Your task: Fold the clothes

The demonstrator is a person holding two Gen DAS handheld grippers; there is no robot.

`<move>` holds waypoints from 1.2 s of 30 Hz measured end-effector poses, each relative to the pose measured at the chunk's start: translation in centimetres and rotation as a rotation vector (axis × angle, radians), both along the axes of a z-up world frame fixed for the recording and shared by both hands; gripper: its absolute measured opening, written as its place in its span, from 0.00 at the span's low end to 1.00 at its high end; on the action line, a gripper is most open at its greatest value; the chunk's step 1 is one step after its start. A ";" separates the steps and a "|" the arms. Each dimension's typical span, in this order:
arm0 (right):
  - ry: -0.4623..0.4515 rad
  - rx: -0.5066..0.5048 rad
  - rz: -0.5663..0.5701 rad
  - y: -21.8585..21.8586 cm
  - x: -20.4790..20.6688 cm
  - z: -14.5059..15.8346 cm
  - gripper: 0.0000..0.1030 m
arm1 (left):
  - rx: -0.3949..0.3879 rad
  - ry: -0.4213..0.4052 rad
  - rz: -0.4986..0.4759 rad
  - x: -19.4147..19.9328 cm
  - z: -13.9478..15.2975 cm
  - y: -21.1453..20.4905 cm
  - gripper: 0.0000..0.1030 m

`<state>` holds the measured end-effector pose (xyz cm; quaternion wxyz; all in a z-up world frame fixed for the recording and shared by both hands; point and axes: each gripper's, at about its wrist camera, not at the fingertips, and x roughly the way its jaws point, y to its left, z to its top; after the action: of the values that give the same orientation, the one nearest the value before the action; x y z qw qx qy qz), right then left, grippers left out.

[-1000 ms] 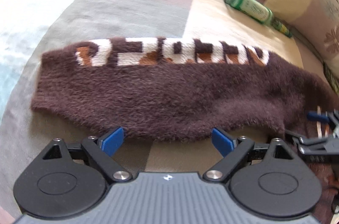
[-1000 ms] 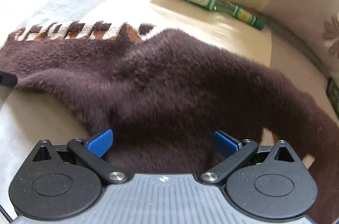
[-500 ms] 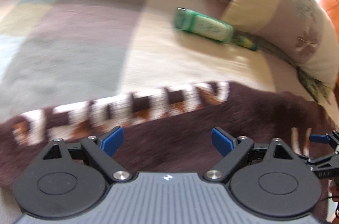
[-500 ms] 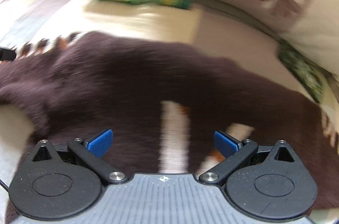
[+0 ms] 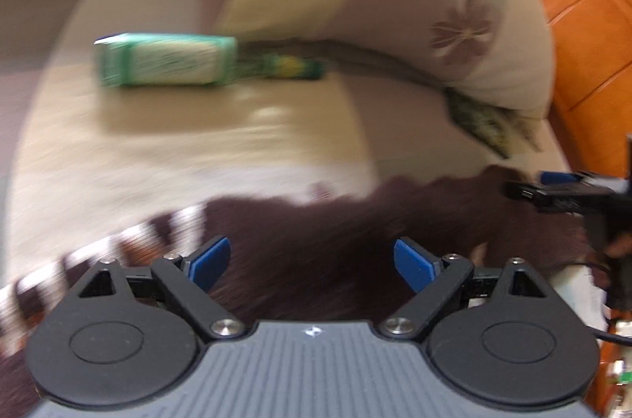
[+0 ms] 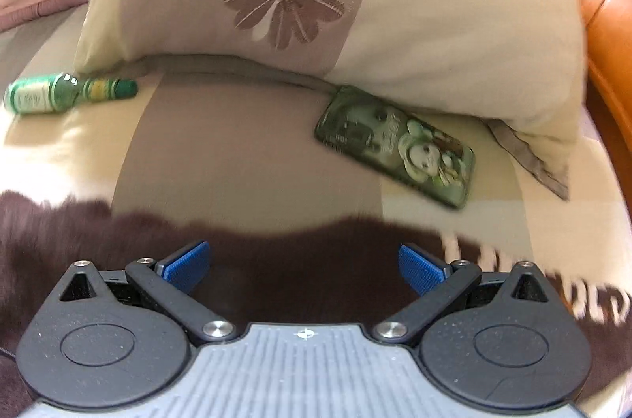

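Both claws, left claw [image 5: 312,260] and right claw [image 6: 304,266], are hovering spread and empty over the brown sweater [image 6: 300,252] lying spread on the bed [image 6: 245,157]; the folding is looking barely begun.

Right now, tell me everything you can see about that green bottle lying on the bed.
The green bottle lies on its side on the patchwork bedcover, its neck and green cap pointing toward the floral pillow. It looks like glass, with a pale label on the body and a yellowish one on the neck. The cap is on. Nothing else touches it.
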<state>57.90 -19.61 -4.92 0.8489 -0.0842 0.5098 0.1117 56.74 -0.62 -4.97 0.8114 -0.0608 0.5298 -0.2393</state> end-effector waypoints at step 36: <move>0.337 -0.112 0.342 -5.1 -13.2 -4.9 1.00 | 0.398 0.103 -0.233 -7.4 -1.6 -7.0 0.87</move>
<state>44.70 -24.73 -9.80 0.7148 -0.1964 0.6278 0.2376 49.33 -7.57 -6.57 0.7464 0.1499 0.6105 -0.2184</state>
